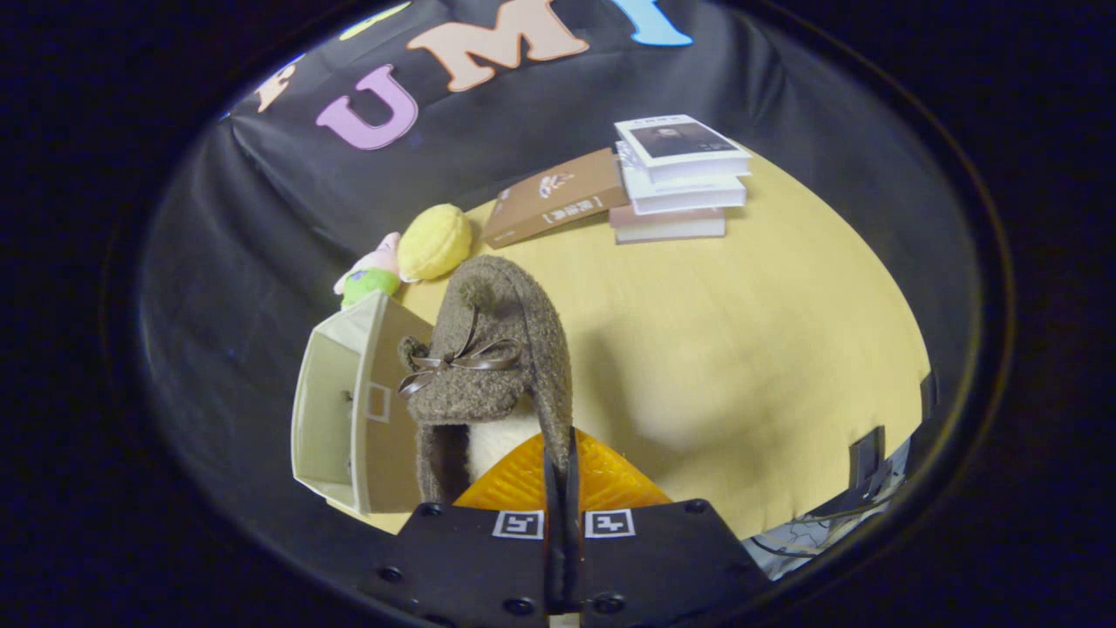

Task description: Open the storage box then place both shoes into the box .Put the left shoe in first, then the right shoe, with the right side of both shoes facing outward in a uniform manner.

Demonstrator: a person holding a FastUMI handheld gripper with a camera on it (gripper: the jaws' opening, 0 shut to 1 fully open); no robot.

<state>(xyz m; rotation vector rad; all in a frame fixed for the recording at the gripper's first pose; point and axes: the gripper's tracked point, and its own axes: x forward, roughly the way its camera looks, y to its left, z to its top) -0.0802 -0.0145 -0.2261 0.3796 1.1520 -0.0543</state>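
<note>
wall: black cloth (261, 201); table: pale wood (741, 349); light: soft shadows

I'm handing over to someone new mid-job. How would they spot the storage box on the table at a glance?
Start from the yellow wooden table and find the claw, shut on the rim of a brown fuzzy shoe with a ribbon bow. The storage box stands right beside that shoe, below the yellow plush toy. It is the only pale, straight-sided container, standing open.

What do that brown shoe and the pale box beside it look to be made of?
Shoe: fuzzy, woolly brown fabric, matte, with a glossy ribbon bow; the fingers pinch its edge. Box: smooth, stiff beige panels, probably plastic or coated board; hard to tell.
</note>
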